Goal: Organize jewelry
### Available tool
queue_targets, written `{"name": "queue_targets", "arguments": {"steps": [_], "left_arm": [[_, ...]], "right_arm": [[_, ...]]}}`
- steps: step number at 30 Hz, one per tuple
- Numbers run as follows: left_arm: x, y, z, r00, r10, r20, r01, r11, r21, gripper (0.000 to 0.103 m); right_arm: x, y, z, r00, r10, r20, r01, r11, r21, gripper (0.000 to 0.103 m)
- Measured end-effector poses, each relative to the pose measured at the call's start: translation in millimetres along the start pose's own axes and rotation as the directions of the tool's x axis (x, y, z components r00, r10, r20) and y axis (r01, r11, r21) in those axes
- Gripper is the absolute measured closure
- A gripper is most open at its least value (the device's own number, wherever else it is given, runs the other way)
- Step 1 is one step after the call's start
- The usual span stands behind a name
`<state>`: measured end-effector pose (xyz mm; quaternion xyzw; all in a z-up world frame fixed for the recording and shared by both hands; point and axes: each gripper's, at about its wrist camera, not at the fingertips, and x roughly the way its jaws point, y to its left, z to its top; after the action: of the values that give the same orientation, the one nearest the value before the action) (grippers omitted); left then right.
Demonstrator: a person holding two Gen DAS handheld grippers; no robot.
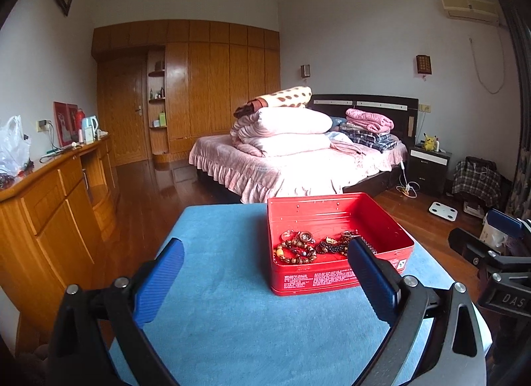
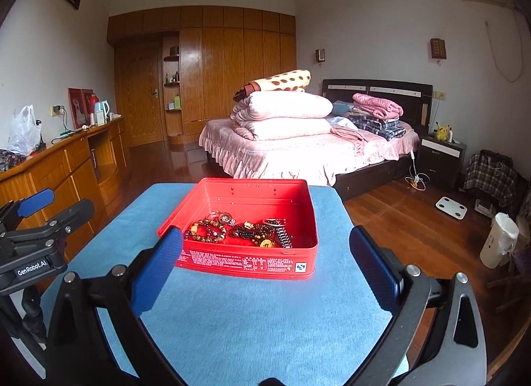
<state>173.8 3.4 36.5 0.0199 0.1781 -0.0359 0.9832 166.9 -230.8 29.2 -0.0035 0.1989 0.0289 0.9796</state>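
A red tin box (image 1: 318,281) stands on a blue cloth-covered table (image 1: 215,303); it also shows in the right wrist view (image 2: 245,263). Inside lie beaded bracelets (image 1: 295,249), dark bead strands and a metal watch band (image 2: 284,236), and the bracelets (image 2: 205,231) show again there. My left gripper (image 1: 265,263) is open and empty, near the box's front left. My right gripper (image 2: 265,253) is open and empty, just in front of the box. Each gripper shows at the edge of the other's view.
A wooden sideboard (image 1: 49,206) with a kettle and plastic bag runs along the left. A bed (image 2: 298,150) piled with quilts stands behind the table. A nightstand, a bag, a scale (image 2: 451,208) and a white bin (image 2: 497,240) are on the right floor.
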Motion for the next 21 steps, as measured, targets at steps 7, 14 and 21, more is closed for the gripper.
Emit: {"name": "queue_targets", "arguments": {"steps": [7, 14, 21], "left_arm": [[-31, 0, -1, 0.998, 0.003, 0.063, -0.004, 1.0, 0.004, 0.006], [-50, -2, -2, 0.995, -0.005, 0.099, 0.003, 1.0, 0.02, 0.006], [-62, -1, -4, 0.992, -0.006, 0.126, 0.004, 1.0, 0.016, 0.006]], "right_arm": [[-35, 5, 3, 0.998, -0.011, 0.068, 0.012, 1.0, -0.019, 0.005], [-56, 8, 5, 0.995, 0.001, 0.104, 0.002, 1.0, -0.028, 0.005], [-65, 10, 6, 0.993, 0.009, 0.118, -0.005, 0.999, -0.037, 0.005]]}}
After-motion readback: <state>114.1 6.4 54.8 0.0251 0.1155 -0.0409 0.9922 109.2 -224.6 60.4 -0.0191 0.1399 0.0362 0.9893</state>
